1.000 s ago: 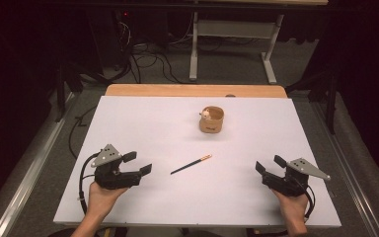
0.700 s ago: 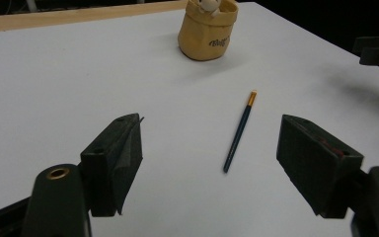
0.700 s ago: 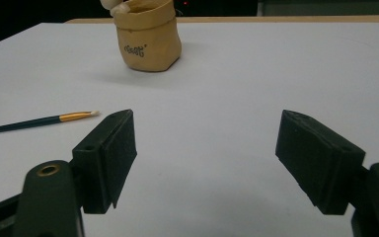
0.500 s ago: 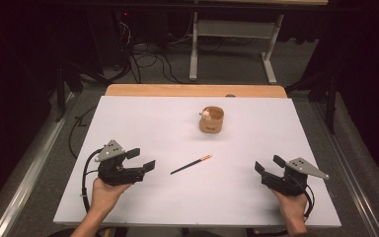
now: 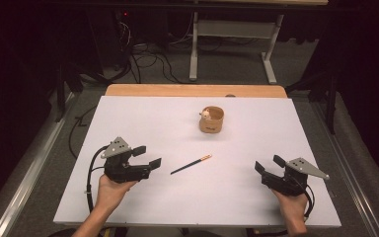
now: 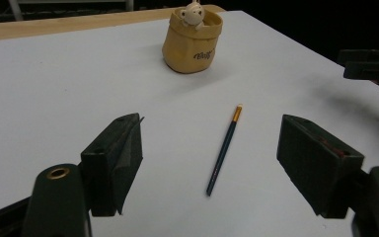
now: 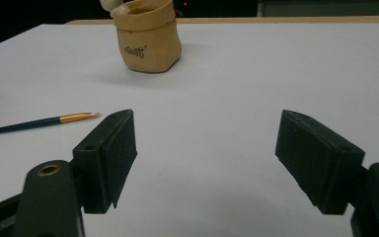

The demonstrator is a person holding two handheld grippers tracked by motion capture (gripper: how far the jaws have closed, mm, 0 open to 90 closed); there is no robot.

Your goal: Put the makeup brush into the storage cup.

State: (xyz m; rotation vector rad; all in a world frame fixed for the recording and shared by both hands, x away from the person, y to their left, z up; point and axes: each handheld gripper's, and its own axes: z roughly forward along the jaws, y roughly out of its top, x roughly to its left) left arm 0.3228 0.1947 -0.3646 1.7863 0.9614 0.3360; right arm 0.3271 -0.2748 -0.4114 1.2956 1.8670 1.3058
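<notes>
Two grippers are held low over a white table [image 5: 128, 118]; a wooden strip [image 5: 177, 90] edges its far side, and beyond it a grey floor with cables and a metal stand is seen in a dark room. Taken from the pouch [image 5: 211, 119], a tan one with a small bear at its rim, the brush [image 5: 191, 164] lies flat on the near side, well apart, its gold ferrule pointed toward the pouch. The left gripper [image 5: 148, 157] is seen near-left of the pouch, just beside the brush's dark end, jaws spread wide, nothing between them; the right gripper [image 5: 268, 164] is seen near-right, jaws likewise spread and empty. Bare white surface lies all around the pouch out to the edges.
</notes>
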